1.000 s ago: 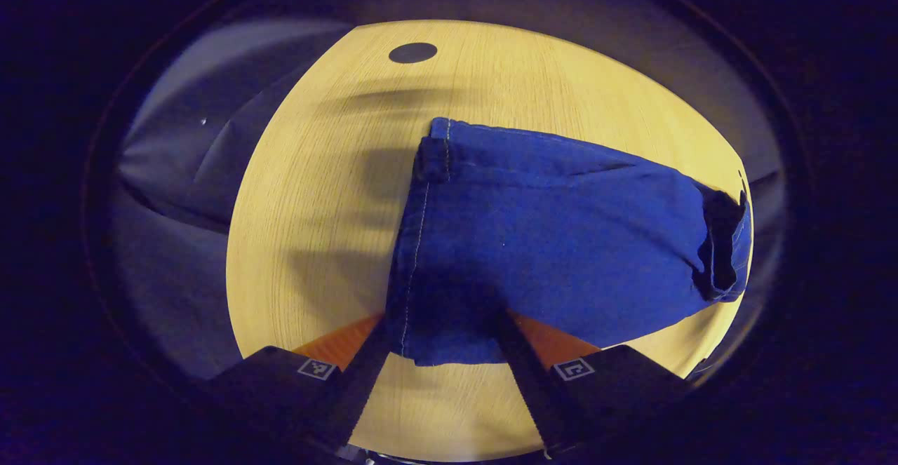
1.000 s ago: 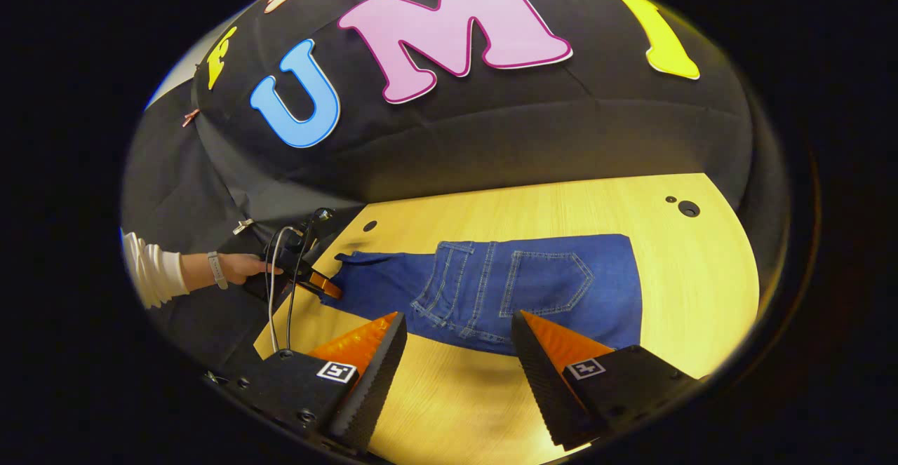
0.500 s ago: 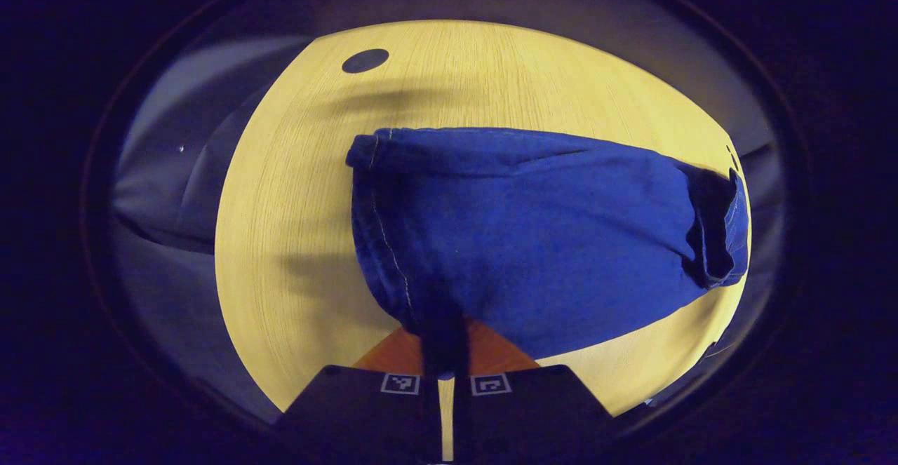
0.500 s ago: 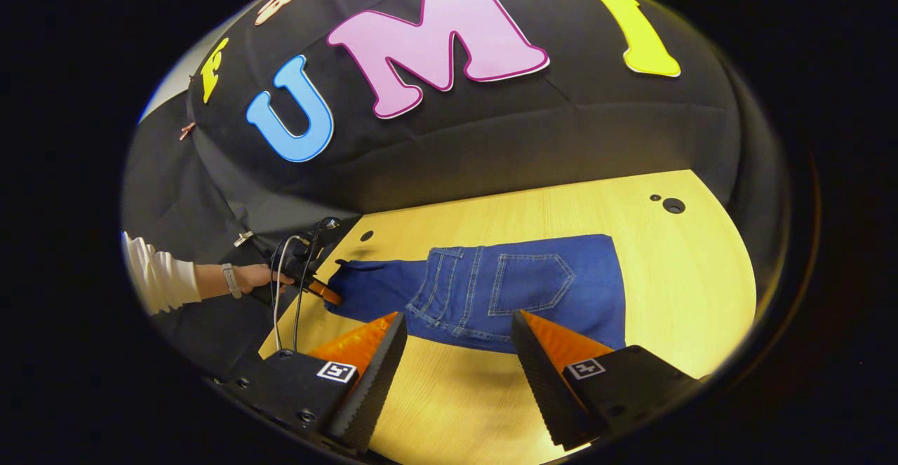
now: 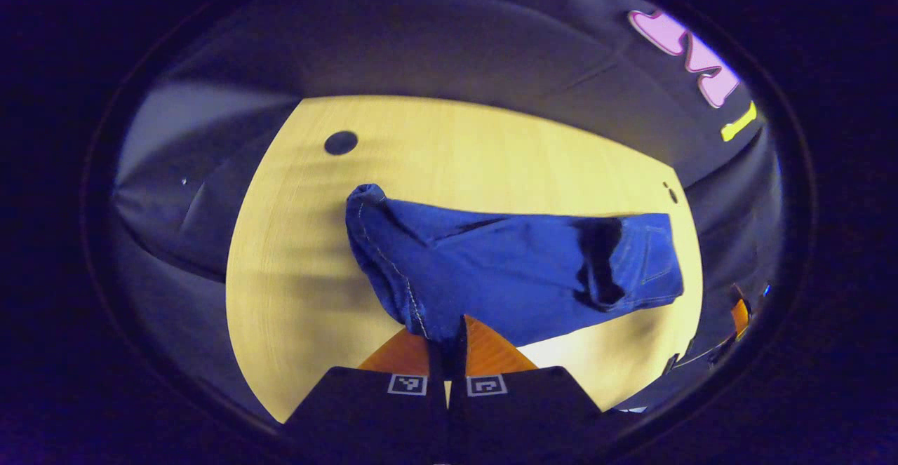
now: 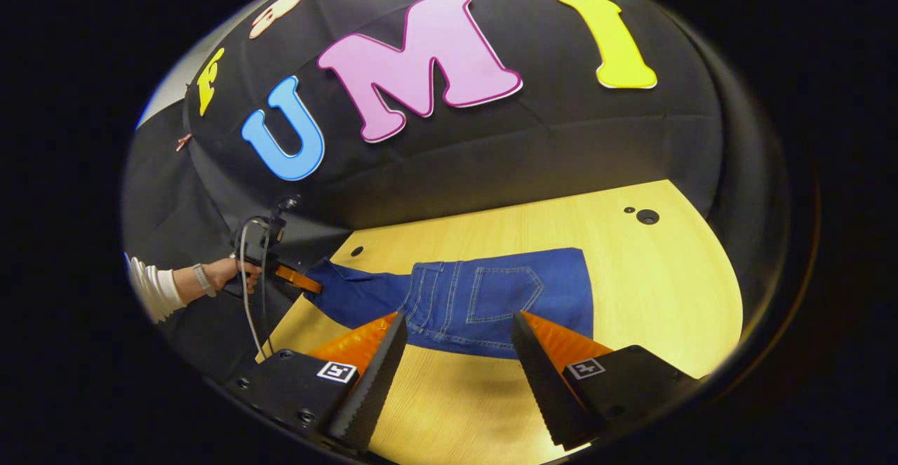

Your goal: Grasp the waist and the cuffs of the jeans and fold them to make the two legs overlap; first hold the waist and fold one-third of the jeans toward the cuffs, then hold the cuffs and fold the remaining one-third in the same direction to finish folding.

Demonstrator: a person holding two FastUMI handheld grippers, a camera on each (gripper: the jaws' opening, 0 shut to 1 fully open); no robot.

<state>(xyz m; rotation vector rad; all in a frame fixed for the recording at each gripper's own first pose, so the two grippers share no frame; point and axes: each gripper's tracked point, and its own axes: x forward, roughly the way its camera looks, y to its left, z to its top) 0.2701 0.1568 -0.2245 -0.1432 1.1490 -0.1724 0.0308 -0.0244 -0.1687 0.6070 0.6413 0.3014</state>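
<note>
Whereas a second earlier its fingers had stood apart on either side of the cuff end, the left gripper (image 5: 447, 342) was now clamped on the jeans (image 5: 505, 268), both fingers pressed together over a pinch of denim at the near edge. In the left gripper view the cuff end had risen off the table (image 5: 295, 297) since the half-second mark; the cloth sagged from the grip and trailed across to the part already folded over, whose pocket stitching showed at the far right. The right gripper view confirmed this from the side: at its left edge a hand (image 6: 226, 273) held the left gripper, and the leg ran up off the wood towards it in a slack slope, higher than it had been half a second before.

Further right in that view, the folded waist section with its back pocket lay flat on the table, about mid-board and just beyond the right gripper (image 6: 459, 353). That gripper's fingers stood wide apart over bare wood, touching nothing, as in both earlier pictures.

By my judgement the waist fold was done and the last fold had begun, the cuffs being carried towards the waist section. With one gripper lifting, the two layers could slide out of line.
</note>
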